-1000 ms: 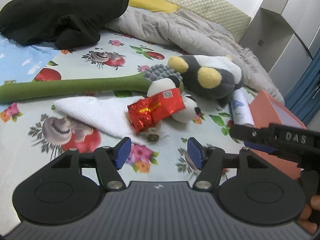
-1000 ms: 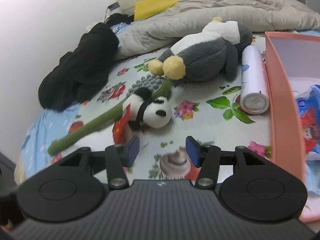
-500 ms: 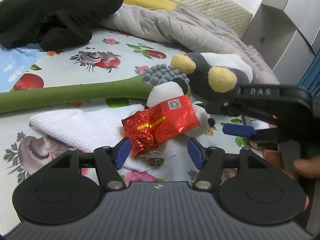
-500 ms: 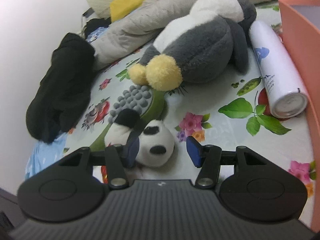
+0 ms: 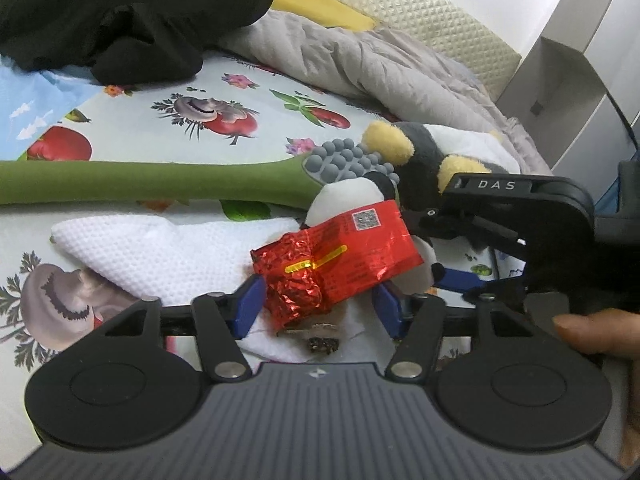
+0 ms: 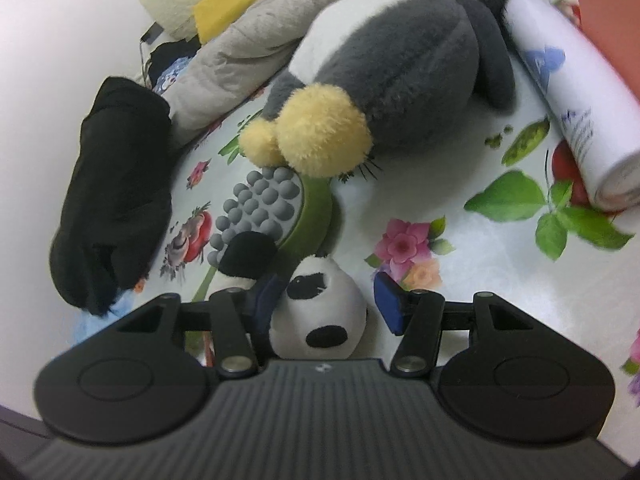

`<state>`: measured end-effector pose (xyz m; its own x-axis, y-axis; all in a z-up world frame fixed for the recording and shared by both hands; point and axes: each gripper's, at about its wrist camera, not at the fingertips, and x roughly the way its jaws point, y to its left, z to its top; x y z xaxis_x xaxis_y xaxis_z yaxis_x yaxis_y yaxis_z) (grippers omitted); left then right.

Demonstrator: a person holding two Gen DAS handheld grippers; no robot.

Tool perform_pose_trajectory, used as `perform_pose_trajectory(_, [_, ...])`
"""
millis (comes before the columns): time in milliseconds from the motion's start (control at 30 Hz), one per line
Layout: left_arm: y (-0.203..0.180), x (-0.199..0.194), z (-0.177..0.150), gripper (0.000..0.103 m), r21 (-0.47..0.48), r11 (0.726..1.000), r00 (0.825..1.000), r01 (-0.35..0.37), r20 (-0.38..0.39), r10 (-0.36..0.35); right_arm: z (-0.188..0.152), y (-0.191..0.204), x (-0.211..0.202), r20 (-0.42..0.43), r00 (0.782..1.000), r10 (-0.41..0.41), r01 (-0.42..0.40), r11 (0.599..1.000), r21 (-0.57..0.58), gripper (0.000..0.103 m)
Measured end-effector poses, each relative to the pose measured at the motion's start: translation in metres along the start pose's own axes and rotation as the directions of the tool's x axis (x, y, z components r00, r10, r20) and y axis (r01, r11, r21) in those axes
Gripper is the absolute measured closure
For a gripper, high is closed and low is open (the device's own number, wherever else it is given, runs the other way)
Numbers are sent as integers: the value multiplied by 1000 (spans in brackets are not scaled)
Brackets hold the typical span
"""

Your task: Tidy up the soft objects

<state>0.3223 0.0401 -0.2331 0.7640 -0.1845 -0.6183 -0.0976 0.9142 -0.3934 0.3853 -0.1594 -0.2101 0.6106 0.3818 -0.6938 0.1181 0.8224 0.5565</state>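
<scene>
Bed scene. The left gripper (image 5: pixel 318 304) is closing its jaws around the near end of a crumpled red wrapper (image 5: pixel 336 264), pads not yet pressing it; the wrapper is lying on a white cloth (image 5: pixel 160 250) and against the panda (image 5: pixel 348 200). The right gripper (image 6: pixel 326 304) is standing open with the panda (image 6: pixel 320 312) between its pads (image 6: pixel 390 306), the left pad touching or nearly so. Just beyond are lying a green massager (image 5: pixel 152 186) and, farther right, a grey plush (image 6: pixel 400 60). A black garment (image 5: pixel 132 16) is resting far left.

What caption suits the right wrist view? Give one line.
Right gripper straddling a small panda plush, pads not yet pressing, beside a penguin plush on a floral sheet.
</scene>
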Motion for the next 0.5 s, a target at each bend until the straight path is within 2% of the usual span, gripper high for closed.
perform_pose_trajectory(100, [1, -1, -2, 55, -4, 1000, 1000, -6, 3, 6, 0, -5, 3, -20, 999, 28, -27, 999, 42, 46])
perform_pose_trajectory(167, [3, -3, -3, 64, -11, 1000, 1000, -7, 7, 7, -1, -5, 2, -16, 1000, 23, -23, 999, 31, 49])
perform_pose_trajectory(200, [4, -4, -3, 66, -14, 1000, 1000, -4, 9, 4, -2, -2, -1, -2, 1000, 13, -13, 1000, 11, 57])
perform_pose_trajectory(300, [6, -8, -3, 69, -24, 1000, 1000, -5, 22, 6, -4, 4, -7, 12, 1000, 10, -9, 1000, -27, 59])
perform_pose_trajectory(367, [6, -12, -4, 83, -31, 999, 999, -11, 32, 12, -6, 5, -10, 15, 1000, 13, -12, 999, -35, 60])
perform_pose_trajectory(500, [8, -21, -5, 89, -39, 999, 999, -6, 46, 8, -10, 9, -22, 48, 999, -4, 7, 998, -69, 61])
